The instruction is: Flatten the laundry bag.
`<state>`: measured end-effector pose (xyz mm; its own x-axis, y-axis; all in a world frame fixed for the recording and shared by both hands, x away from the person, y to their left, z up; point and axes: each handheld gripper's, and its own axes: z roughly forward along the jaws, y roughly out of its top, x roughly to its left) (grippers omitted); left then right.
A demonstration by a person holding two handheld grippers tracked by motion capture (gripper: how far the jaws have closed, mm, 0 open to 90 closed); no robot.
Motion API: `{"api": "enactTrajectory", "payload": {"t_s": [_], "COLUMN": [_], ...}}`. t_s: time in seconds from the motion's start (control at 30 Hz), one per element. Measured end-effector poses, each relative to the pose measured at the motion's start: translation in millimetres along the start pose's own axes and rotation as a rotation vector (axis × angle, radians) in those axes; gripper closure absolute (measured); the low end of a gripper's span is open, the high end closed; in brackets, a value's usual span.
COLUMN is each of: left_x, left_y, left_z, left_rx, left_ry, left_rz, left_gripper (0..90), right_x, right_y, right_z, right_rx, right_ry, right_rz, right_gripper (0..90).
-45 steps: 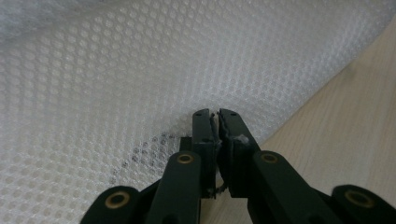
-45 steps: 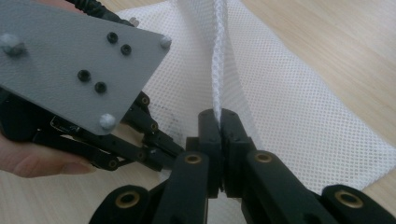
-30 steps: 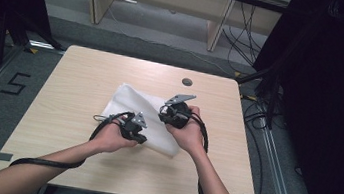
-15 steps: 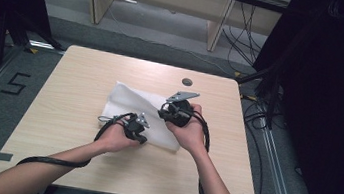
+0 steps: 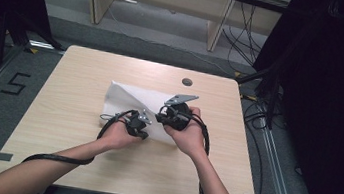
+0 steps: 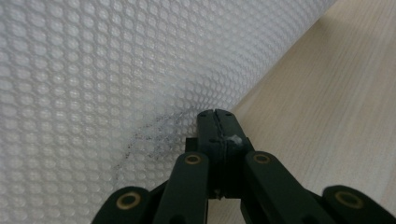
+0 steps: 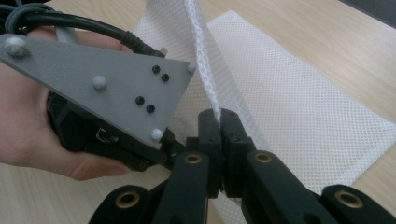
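On the bench [image 5: 75, 89], both tools pinch the mesh cloth [image 5: 129, 99]: left tool [image 6: 216, 122] and right tool [image 7: 219, 122] pressed together; pulling apart could tear it.

mesh bag [image 5: 129, 99] near edge hidden under hands, left claw [image 6: 215, 122] grip unclear

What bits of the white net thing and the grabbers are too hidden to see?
- Near edge of the white mesh bag: in the high view, both hands and grippers cover it.
- Left gripper: in its own view the jaws are shut at the mesh edge; whether mesh is pinched cannot be told.
- Right gripper: shut on a mesh fold; the fold's top is cut off by the frame.
- Bag contents: cannot tell.
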<state>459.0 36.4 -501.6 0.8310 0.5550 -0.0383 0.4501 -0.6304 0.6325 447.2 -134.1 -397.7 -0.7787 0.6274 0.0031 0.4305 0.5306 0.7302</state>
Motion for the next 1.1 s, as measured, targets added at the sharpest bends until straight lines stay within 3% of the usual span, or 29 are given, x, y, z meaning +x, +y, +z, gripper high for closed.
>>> {"api": "enactTrajectory", "payload": {"t_s": [0.07, 0.13, 0.2, 0.23, 0.27, 0.3, 0.37, 0.4, 0.47, 0.5, 0.57, 0.6, 0.7, 0.73, 0.77, 0.83, 0.97, 1.03, 1.1], "left_x": [2.3, 2.1, 4.4, 5.7, 6.5, 7.1, 9.6, 13.6, 14.3, 10.6, 8.4, 8.4, 11.9, 14.4, 17.5, 22.6, 31.1, 32.9, 33.7], "left_y": [-0.4, -1.4, -2.1, -3.1, -4.3, -5.2, -7.0, -7.5, -8.4, -10.0, -13.2, -13.2, -16.0, -18.6, -20.6, -26.7, -42.3, -49.6, -64.8], "left_z": [-1.7, -1.7, -4.1, -5.6, -5.6, -6.7, -9.1, -16.2, -20.4, -22.2, -42.7, -42.7, -65.7, -75.6, -83.9, -99.0, -121.9, -129.7, -140.6], "left_rx": [0.018, 0.000, 0.016, 0.020, 0.010, 0.012, 0.019, 0.065, 0.074, 0.040, 0.050, 0.050, 0.049, 0.040, 0.039, 0.032, 0.032, 0.034, 0.023], "left_ry": [-0.004, 0.011, 0.021, 0.027, 0.034, 0.047, 0.045, 0.028, 0.018, 0.028, 0.044, 0.044, 0.050, 0.062, 0.072, 0.083, 0.106, 0.110, 0.108], "left_rz": [0.028, 0.008, 0.031, 0.038, 0.038, 0.044, 0.050, 0.084, 0.093, 0.052, 0.072, 0.072, 0.087, 0.086, 0.091, 0.075, 0.055, 0.052, 0.019], "left_gripper": [89.2, 87.9, 87.5, 87.5, 87.4, 87.4, 87.4, 87.2, 86.6, 86.0, 84.8, 84.1, 83.0, 81.9, 81.5, 81.0, 78.9, 78.0, 76.6], "right_x": [0.4, 3.7, 6.0, 6.0, 9.8, 9.5, 11.1, 11.7, 13.4, 14.9, 13.6, 13.6, 16.8, 18.8, 17.8, 18.9, 21.4, 19.9, 25.6], "right_y": [0.1, -1.2, -2.5, -2.3, -3.4, -3.9, -4.6, -5.2, -7.5, -7.9, -10.8, -10.8, -15.1, -16.4, -16.8, -18.0, -19.5, -19.7, -21.7], "right_z": [-1.4, -0.4, 0.8, -1.0, 0.0, -0.7, 0.4, 1.8, 4.1, 1.9, 4.5, 4.5, 6.7, 6.5, 7.3, 9.6, 11.0, 11.7, 10.5], "right_rx": [0.021, 0.019, 0.012, 0.035, 0.024, 0.032, 0.037, 0.030, 0.015, 0.043, 0.036, 0.036, 0.033, 0.060, 0.054, 0.034, 0.049, 0.057, 0.083], "right_ry": [0.006, 0.007, 0.014, 0.013, 0.018, 0.024, 0.028, 0.045, 0.045, 0.048, 0.051, 0.051, 0.040, 0.039, 0.053, 0.043, 0.050, 0.059, 0.070], "right_rz": [0.008, 0.025, 0.008, 0.014, 0.041, 0.028, 0.031, 0.018, 0.034, 0.060, 0.016, 0.016, 0.052, 0.072, 0.036, 0.042, 0.041, -0.001, 0.053], "right_gripper": [89.7, 89.7, 89.7, 89.7, 89.7, 89.7, 89.7, 89.6, 89.6, 89.6, 89.6, 89.6, 89.6, 89.6, 89.6, 89.6, 89.6, 89.6, 89.6]}}
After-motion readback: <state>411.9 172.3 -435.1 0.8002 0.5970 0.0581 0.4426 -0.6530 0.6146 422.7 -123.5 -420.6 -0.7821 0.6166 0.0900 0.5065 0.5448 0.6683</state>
